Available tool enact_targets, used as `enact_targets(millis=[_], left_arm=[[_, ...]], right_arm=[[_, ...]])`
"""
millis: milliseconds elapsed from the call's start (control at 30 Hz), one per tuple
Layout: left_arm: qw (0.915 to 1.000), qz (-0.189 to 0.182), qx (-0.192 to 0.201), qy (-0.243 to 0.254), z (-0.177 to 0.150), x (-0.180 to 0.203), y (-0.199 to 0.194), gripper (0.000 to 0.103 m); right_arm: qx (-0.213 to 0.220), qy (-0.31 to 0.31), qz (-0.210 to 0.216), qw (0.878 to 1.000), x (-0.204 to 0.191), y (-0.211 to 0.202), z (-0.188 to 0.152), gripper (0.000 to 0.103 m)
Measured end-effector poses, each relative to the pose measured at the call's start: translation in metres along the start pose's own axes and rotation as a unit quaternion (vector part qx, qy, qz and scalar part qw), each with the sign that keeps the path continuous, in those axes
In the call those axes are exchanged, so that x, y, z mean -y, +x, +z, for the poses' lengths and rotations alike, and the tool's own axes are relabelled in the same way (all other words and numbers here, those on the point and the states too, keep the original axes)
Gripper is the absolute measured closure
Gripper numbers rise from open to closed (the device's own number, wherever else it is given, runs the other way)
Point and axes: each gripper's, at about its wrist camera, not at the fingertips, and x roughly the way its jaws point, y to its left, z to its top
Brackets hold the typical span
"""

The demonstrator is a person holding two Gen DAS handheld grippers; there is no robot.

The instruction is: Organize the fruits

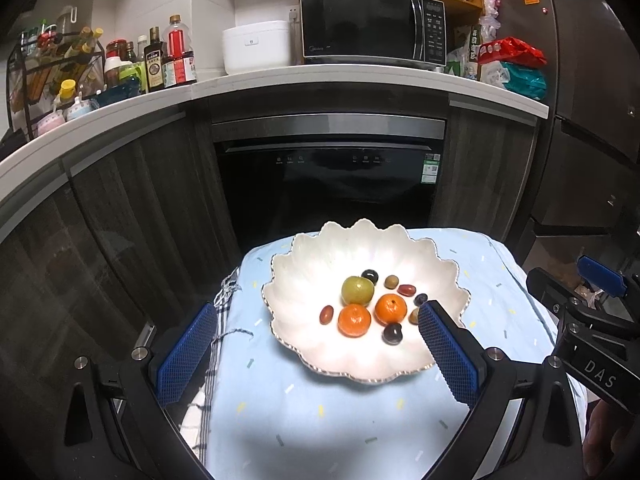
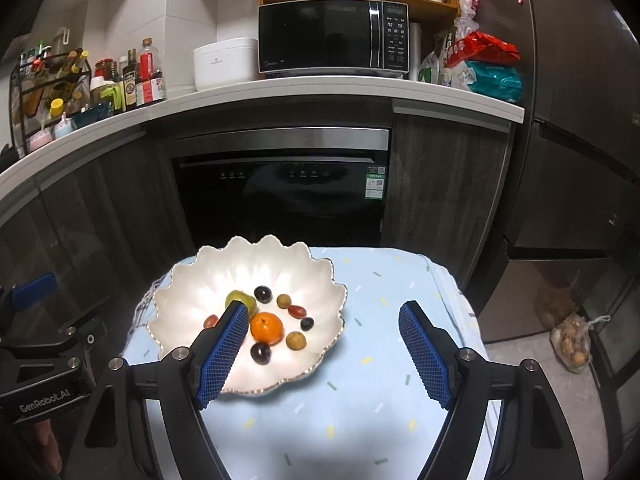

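A white scalloped bowl (image 1: 320, 248) sits on a light blue cloth (image 1: 320, 412). It holds a green fruit (image 1: 357, 289), two oranges (image 1: 353, 320) (image 1: 391, 309), and several small dark, red and tan fruits. My left gripper (image 1: 316, 320) is open and empty, held above the bowl's near side. My right gripper (image 2: 324, 316) is open and empty, above the bowl's right edge; its left finger hides one orange. The bowl (image 2: 256, 256), the green fruit (image 2: 240, 300) and an orange (image 2: 267, 326) also show in the right wrist view. The right gripper's body (image 1: 592, 320) shows at the right of the left view.
Behind the cloth-covered stand is a black dishwasher (image 1: 328, 184) under a white counter (image 1: 280, 76) with a microwave (image 1: 372, 26), a rice cooker (image 1: 256, 46) and bottles (image 1: 176, 54). A fridge (image 2: 580, 120) stands right. A bag of produce (image 2: 572, 344) lies on the floor.
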Motion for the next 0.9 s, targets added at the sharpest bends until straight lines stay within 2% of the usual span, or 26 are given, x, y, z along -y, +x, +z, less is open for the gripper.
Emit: enact_targets(millis=[367, 567, 900], left_arm=[[0.9999, -0.003, 0.010, -0.001, -0.026, 0.004, -0.038, 0.000], [0.9995, 0.018, 0.023, -0.010, -0.045, 0.001, -0.056, 0.000], [0.9993, 0.018, 0.032, -0.011, -0.075, 0.000, -0.079, 0.000]], right_arm=[[0.011, -0.007, -0.005, 1.000, 0.001, -0.041, -0.023, 0.024], [0.009, -0.002, -0.007, 1.000, 0.002, -0.056, -0.042, 0.024], [0.016, 0.001, -0.004, 1.000, 0.001, -0.081, -0.074, 0.024]])
